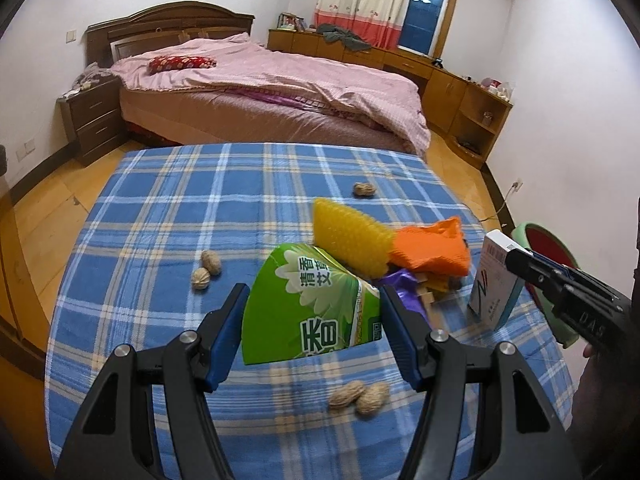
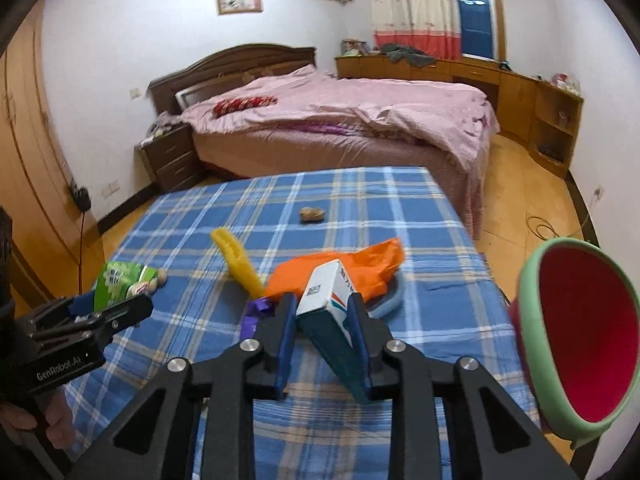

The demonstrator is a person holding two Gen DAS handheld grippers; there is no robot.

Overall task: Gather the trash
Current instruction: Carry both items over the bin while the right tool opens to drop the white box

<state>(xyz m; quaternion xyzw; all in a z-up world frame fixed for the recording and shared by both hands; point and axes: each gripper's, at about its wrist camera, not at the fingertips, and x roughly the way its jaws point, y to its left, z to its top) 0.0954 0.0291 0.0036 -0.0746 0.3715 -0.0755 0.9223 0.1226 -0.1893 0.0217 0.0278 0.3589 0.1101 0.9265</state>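
Note:
My left gripper (image 1: pixel 314 304) is shut on a green snack wrapper (image 1: pixel 312 312) and holds it above the blue plaid tablecloth (image 1: pixel 160 216). My right gripper (image 2: pixel 322 308) is shut on a white and teal carton (image 2: pixel 328 304), tilted, above the table; it also shows in the left wrist view (image 1: pixel 494 280). A yellow bubble sheet (image 1: pixel 350 236), an orange plastic bag (image 1: pixel 432 248) and a purple scrap (image 2: pixel 258 314) lie in a pile mid-table. Walnuts (image 1: pixel 206 270) and peanuts (image 1: pixel 360 396) lie on the cloth. A green bin with a red inside (image 2: pixel 580 332) stands off the table's right edge.
One more nut (image 1: pixel 364 189) lies toward the table's far side. A bed with a pink cover (image 1: pixel 272 92) stands beyond the table, a nightstand (image 1: pixel 94 120) to its left and low wooden cabinets (image 1: pixel 460 92) along the right wall.

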